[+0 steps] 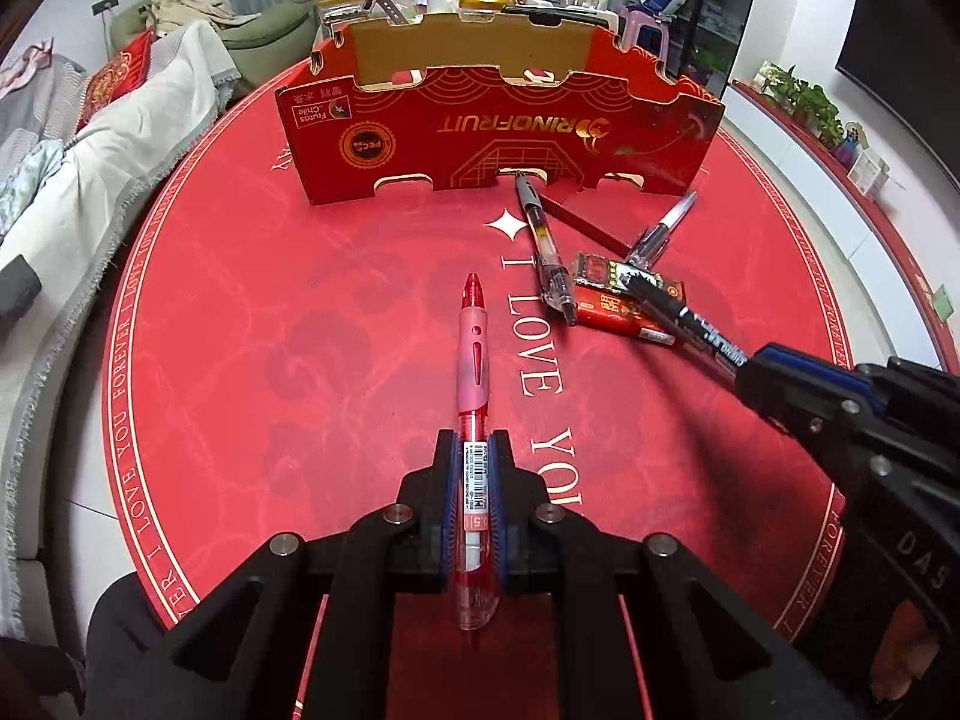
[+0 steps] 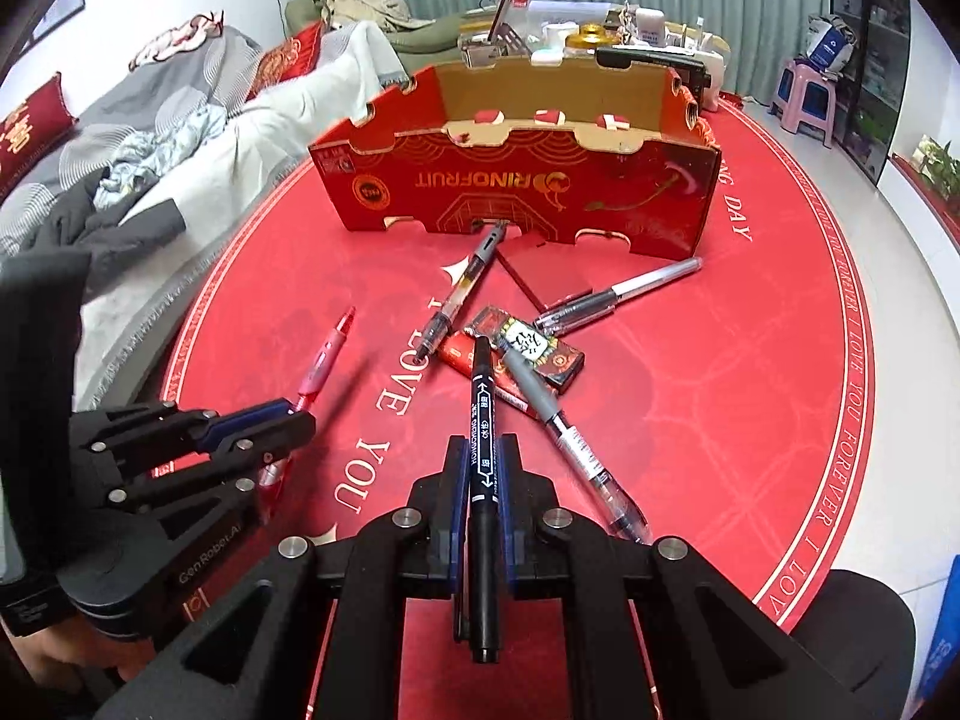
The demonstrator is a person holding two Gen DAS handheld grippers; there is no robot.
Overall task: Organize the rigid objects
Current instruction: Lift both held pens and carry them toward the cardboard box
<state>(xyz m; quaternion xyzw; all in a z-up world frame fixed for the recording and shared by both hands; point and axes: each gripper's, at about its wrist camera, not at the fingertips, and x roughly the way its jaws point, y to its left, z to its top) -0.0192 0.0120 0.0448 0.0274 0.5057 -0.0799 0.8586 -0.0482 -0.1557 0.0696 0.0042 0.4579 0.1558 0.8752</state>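
Observation:
My left gripper [image 1: 472,450] is shut on a red pen [image 1: 474,360] that points toward the red cardboard box [image 1: 498,138]; it also shows in the right wrist view [image 2: 258,426]. My right gripper [image 2: 482,450] is shut on a black marker [image 2: 483,420], also seen in the left wrist view [image 1: 690,318]. On the red mat lie a clear pen [image 2: 462,288], a grey-grip pen [image 2: 570,438], a white-tipped pen [image 2: 618,294] and a small dark carton [image 2: 528,354].
A flat red card [image 2: 540,270] lies by the box front. The round red mat [image 1: 270,330] covers the table. A sofa with blankets [image 1: 90,138] is at the left. Clutter stands behind the box [image 2: 600,42].

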